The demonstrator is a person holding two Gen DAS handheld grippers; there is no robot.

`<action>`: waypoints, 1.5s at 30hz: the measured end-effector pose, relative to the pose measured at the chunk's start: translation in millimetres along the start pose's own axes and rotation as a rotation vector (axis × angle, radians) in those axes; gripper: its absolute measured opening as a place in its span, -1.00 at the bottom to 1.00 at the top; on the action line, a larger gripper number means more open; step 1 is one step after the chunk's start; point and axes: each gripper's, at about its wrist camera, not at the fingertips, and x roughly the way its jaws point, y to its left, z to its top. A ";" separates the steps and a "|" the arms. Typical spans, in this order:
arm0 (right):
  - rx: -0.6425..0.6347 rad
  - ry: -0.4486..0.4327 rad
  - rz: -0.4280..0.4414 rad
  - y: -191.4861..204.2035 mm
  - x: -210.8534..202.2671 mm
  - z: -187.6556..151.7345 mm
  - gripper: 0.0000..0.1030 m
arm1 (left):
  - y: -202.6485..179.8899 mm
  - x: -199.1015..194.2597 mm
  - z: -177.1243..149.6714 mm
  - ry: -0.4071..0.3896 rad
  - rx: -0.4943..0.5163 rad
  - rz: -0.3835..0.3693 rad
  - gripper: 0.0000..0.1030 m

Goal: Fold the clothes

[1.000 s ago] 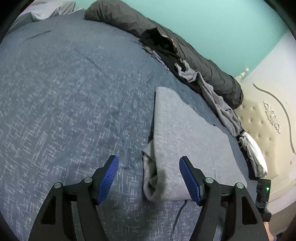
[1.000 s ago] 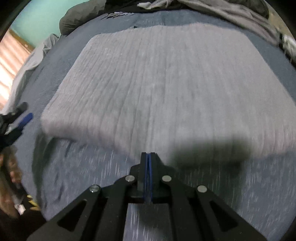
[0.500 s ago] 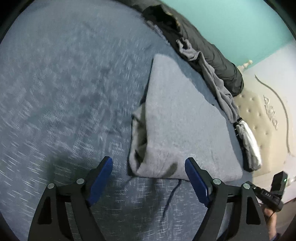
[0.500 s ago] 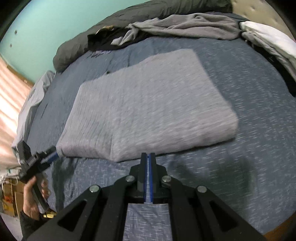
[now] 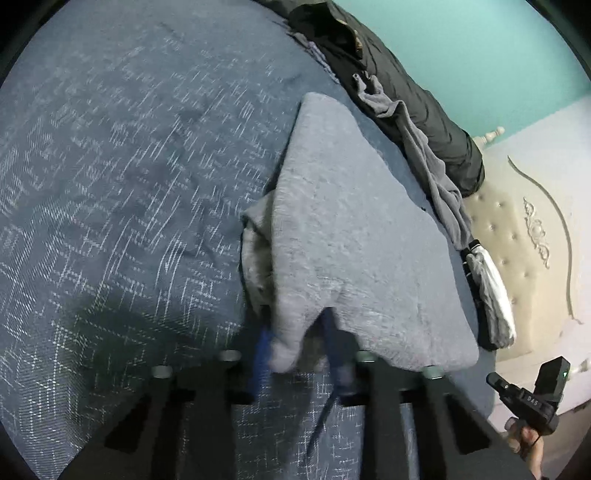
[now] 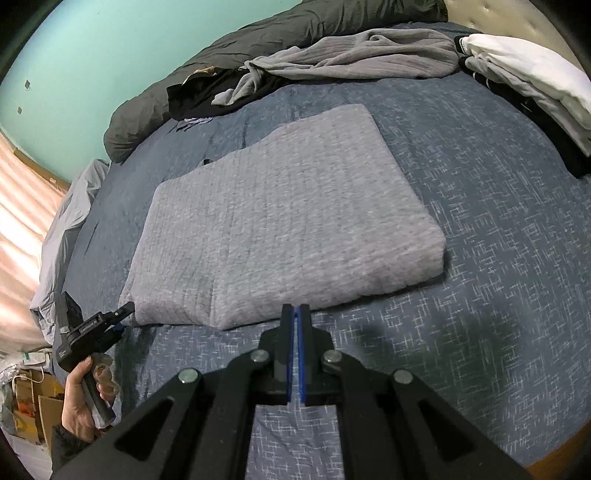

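On the blue bed (image 6: pixel 498 258), the folded grey garment (image 6: pixel 280 229) lies flat; the left gripper (image 5: pixel 295 350) has just been closing and its fingers pinch the near corner. The right gripper (image 6: pixel 295 354) hangs shut, empty. Risk: only top layers caught, fold spilling.

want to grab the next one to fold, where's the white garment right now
In the right wrist view the white garment lies at the bed's far right edge beside the headboard, right of the crumpled grey garment.

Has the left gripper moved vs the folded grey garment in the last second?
Yes. The left gripper went forward to the folded grey garment's near corner, and its fingers have just been closing on that corner.
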 end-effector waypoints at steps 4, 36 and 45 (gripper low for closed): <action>0.026 -0.001 0.008 -10.6 1.2 -1.5 -0.99 | -15.2 -10.0 4.7 -0.038 0.028 -0.035 -0.76; 0.233 -0.111 0.044 -188.3 -107.5 -5.1 -0.96 | -341.8 163.9 -118.7 0.299 0.680 -0.072 -0.59; 0.135 -0.079 0.156 -129.5 -84.0 28.2 -0.93 | -295.2 84.7 -62.3 0.113 0.595 -0.067 -0.02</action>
